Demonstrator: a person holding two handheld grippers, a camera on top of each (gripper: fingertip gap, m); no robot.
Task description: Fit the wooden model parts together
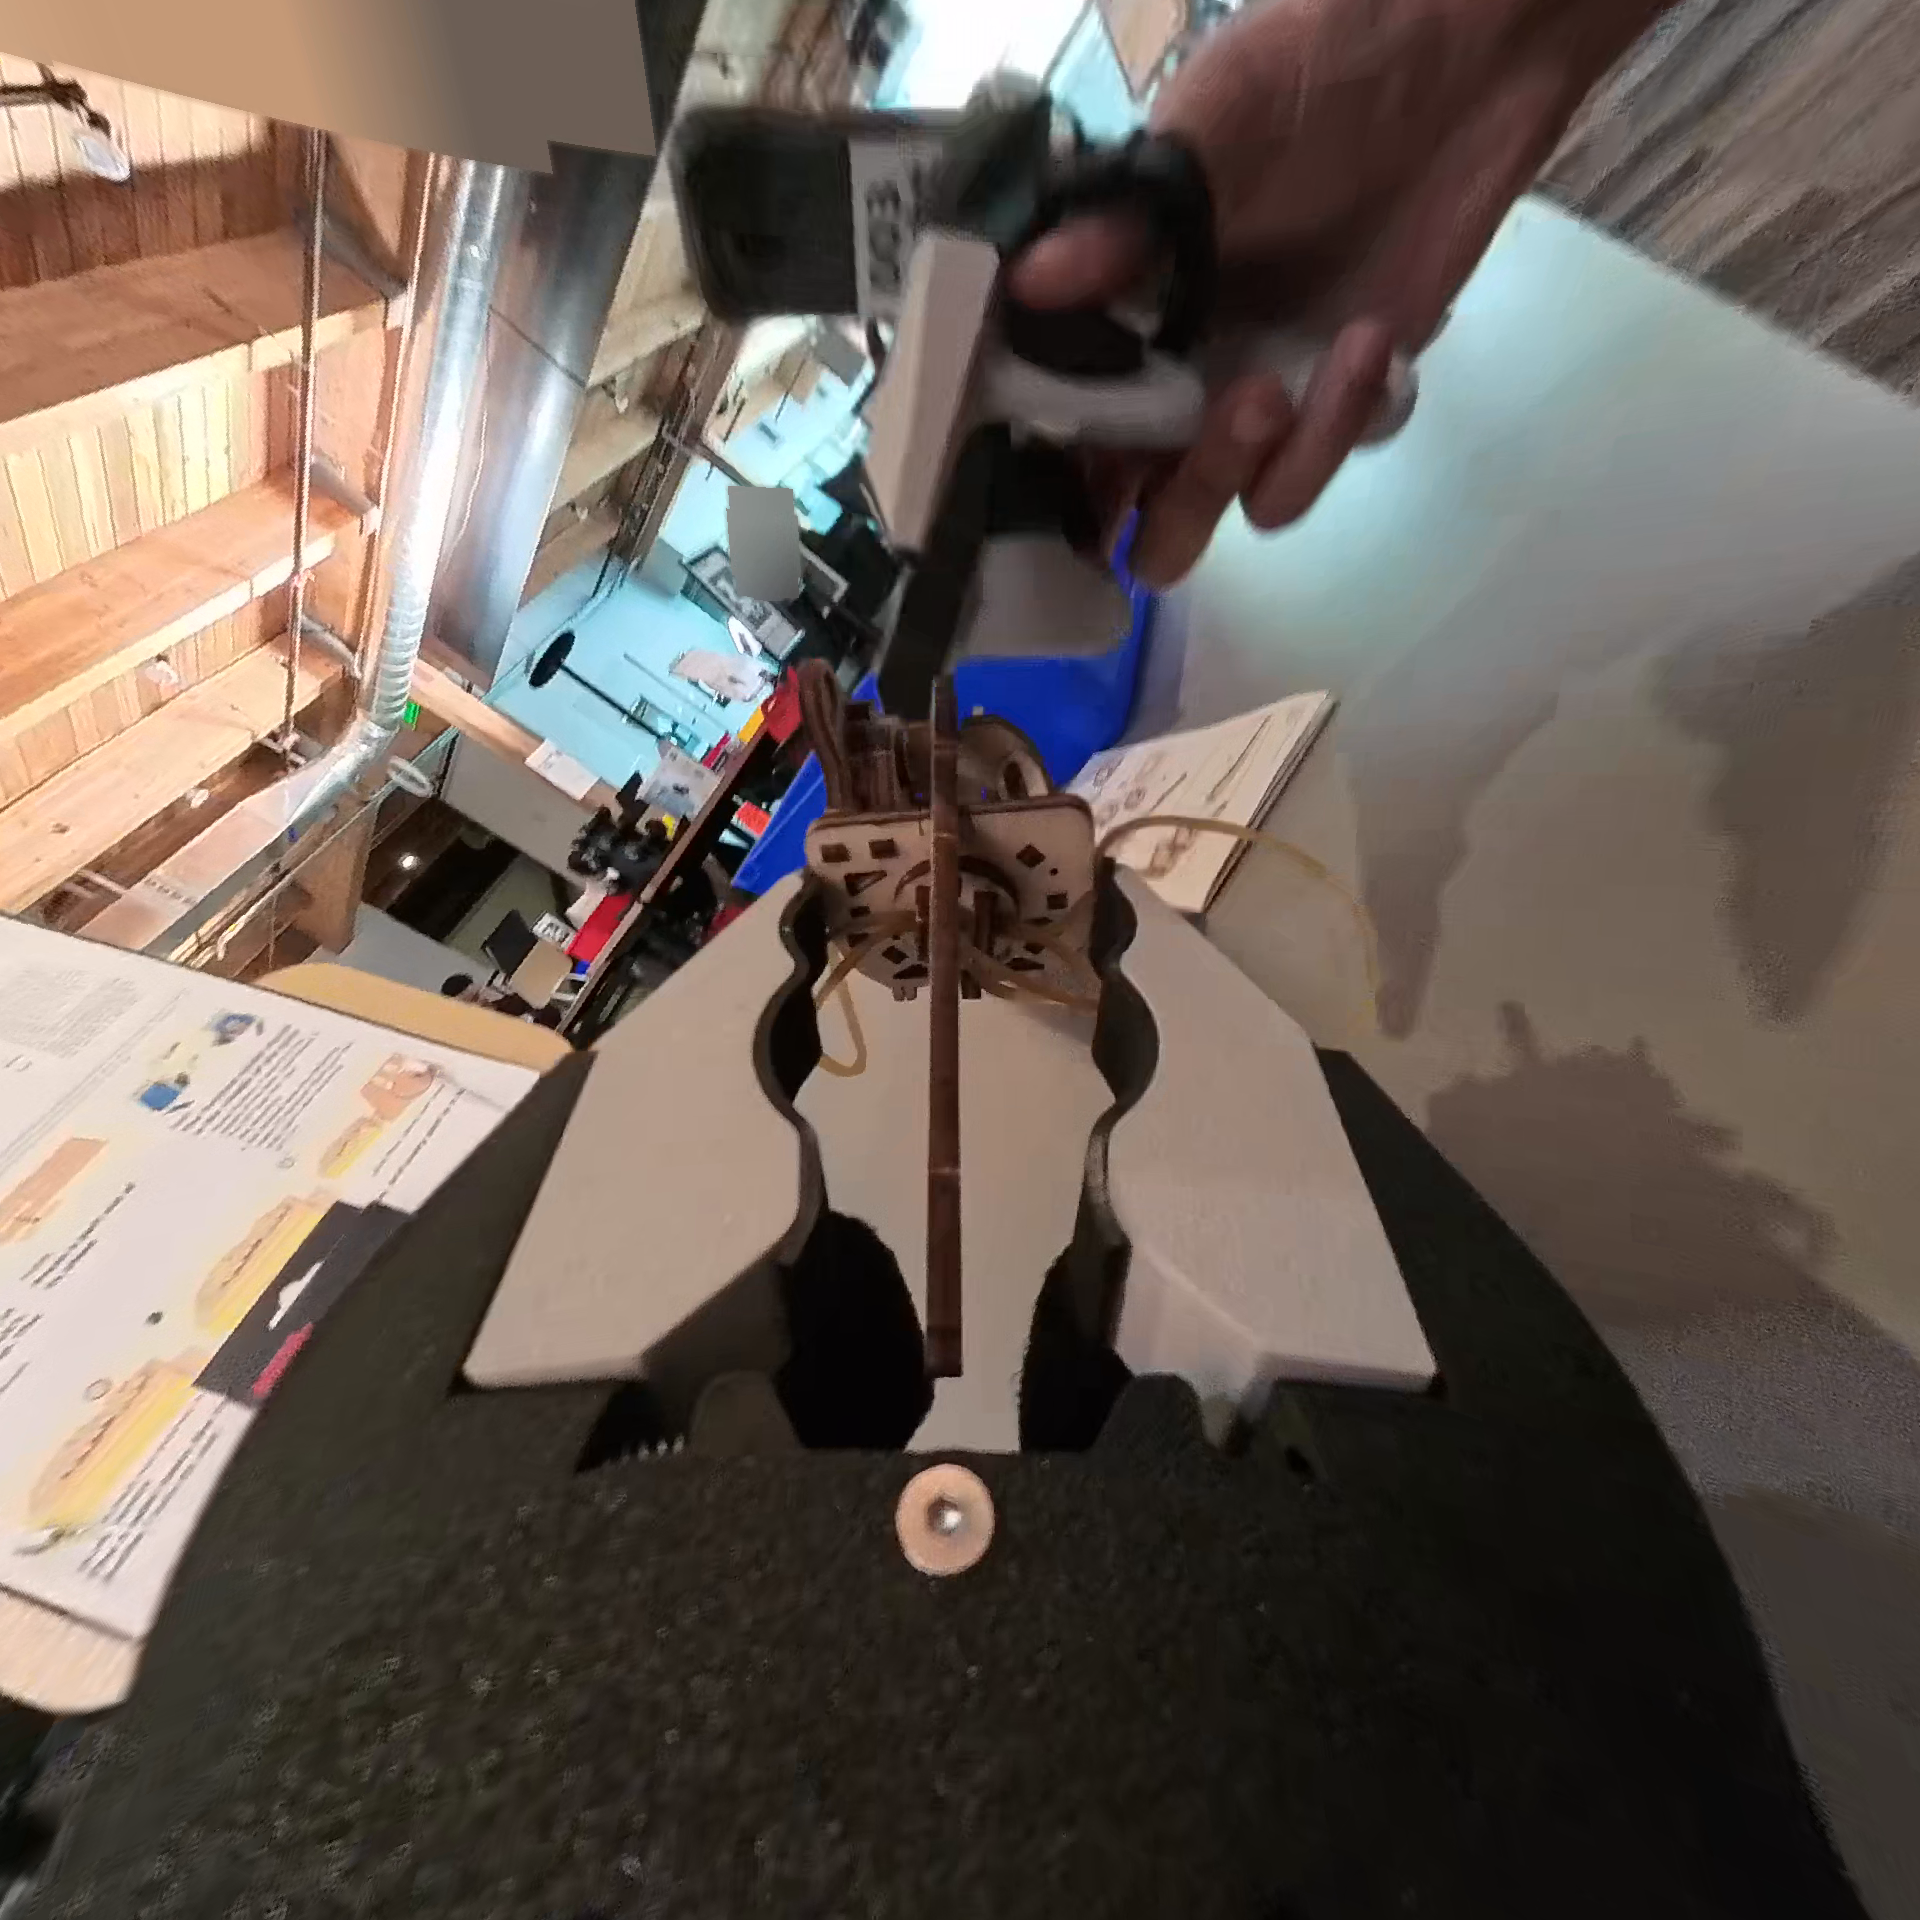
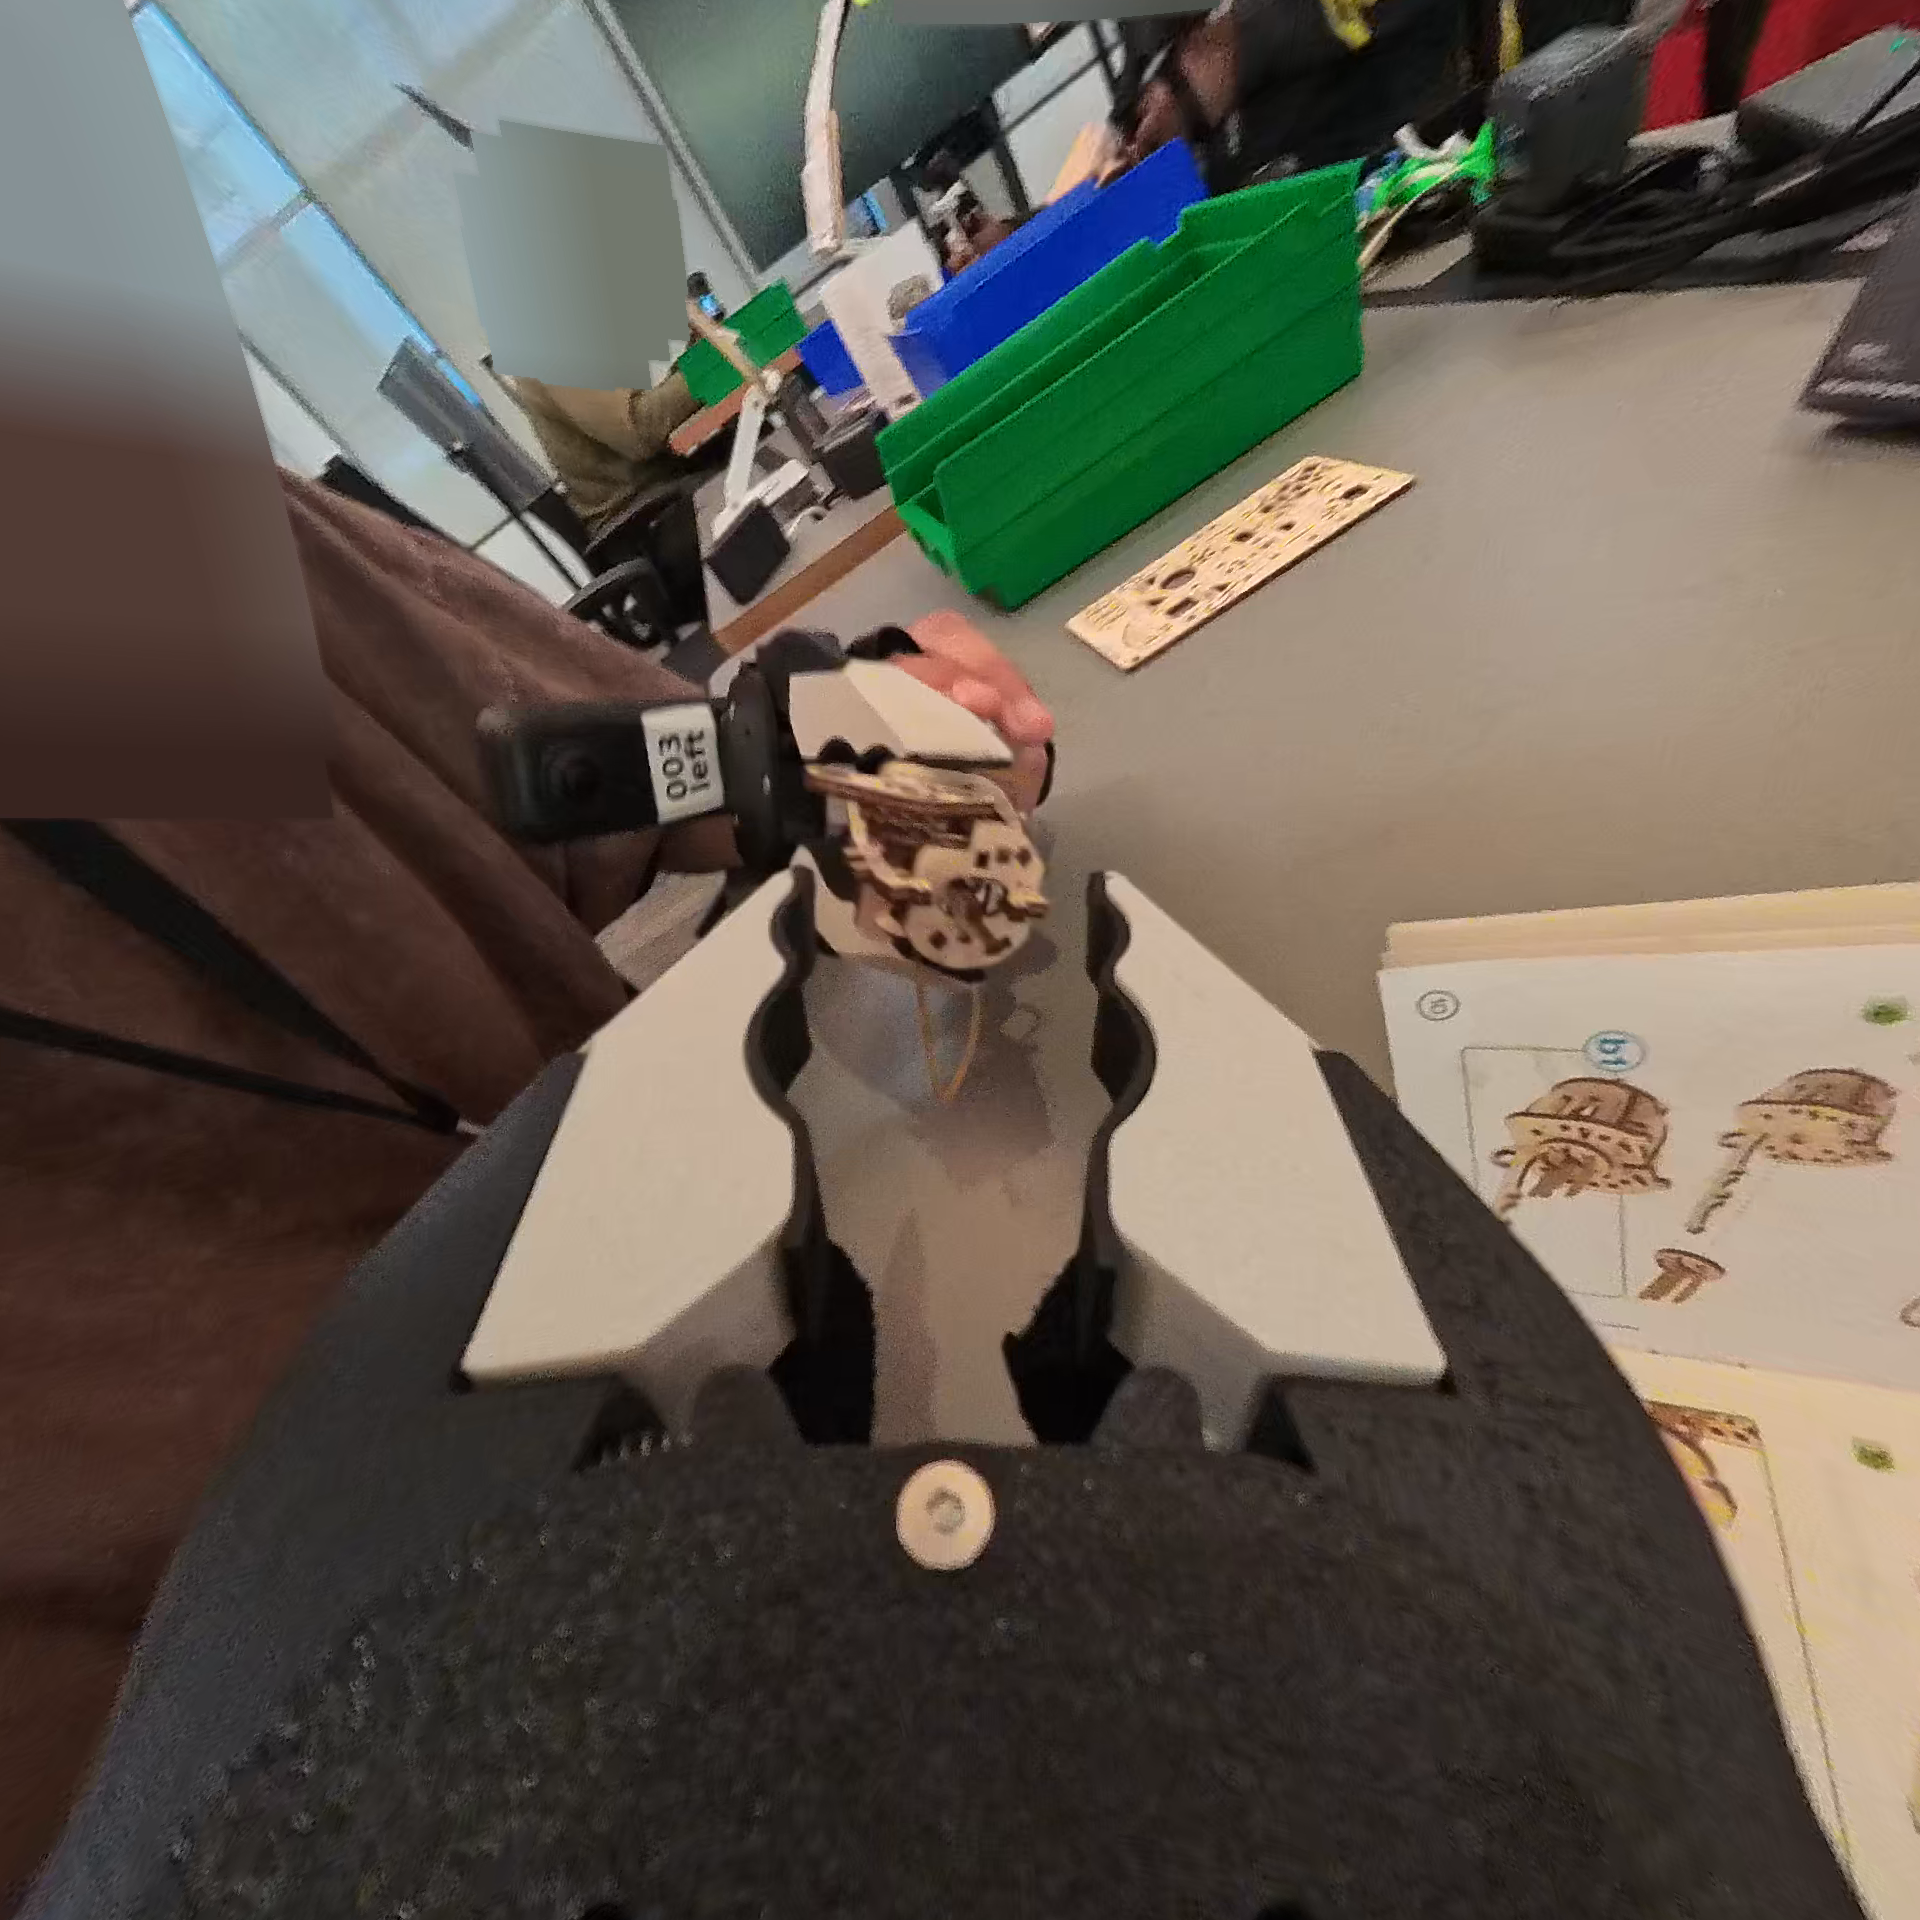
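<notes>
A grey table (image 2: pixel 1558 727) is seen; green bins (image 2: pixel 1132 416), wooden ceiling beams (image 1: pixel 156 520) and a silver duct (image 1: pixel 457 416) are shown behind.

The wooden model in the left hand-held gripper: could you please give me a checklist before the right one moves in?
1. Left hand-held gripper clamped on the wooden model: ok.
2. Right hand-held gripper open and empty: ok.
3. Model in front of the right fingertips: ok.
4. Rubber band clear of the fingers: not ok, it hangs loose.
5. Dark wooden stick seated in the model: cannot tell.
</notes>
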